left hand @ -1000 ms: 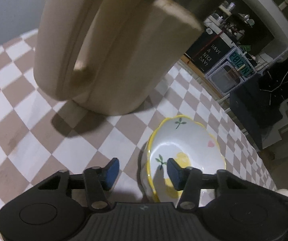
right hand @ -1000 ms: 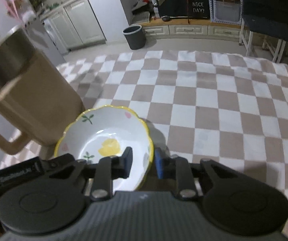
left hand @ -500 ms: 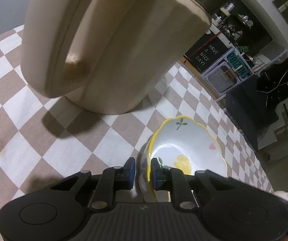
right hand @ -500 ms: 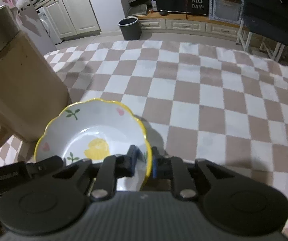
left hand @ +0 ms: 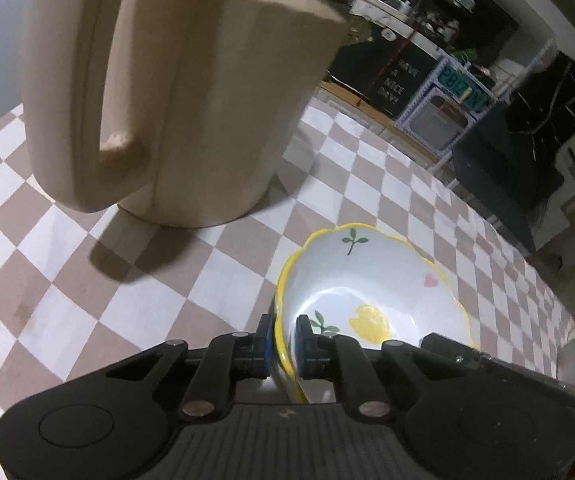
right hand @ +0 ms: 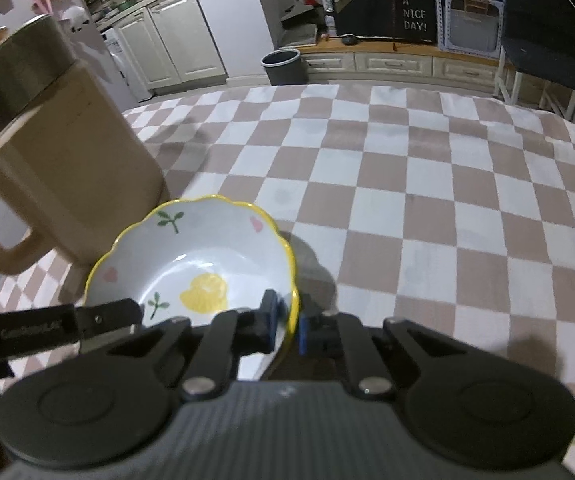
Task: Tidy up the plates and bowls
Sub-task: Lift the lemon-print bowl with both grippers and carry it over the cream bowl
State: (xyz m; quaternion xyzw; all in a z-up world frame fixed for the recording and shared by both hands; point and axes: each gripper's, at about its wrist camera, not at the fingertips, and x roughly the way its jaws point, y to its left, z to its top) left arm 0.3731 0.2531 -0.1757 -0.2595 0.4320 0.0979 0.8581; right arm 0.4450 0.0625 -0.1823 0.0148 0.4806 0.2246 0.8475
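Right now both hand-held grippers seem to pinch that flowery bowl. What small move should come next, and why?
Probably a level lift straight up. The left hand-held gripper and right hand-held gripper each clamp the bowl by its yellow rim, on opposite sides, and the beige jug stands close behind it, so sliding sideways risks a bump.

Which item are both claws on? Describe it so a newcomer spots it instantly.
Start at the checkered tablecloth and find the tall beige pitcher with the steel lid. Right beside it is a small white bowl, its rim pinched by the left claw and the right claw on opposite sides. Its scalloped yellow rim and painted yellow flower, green sprigs and pink hearts set it apart.
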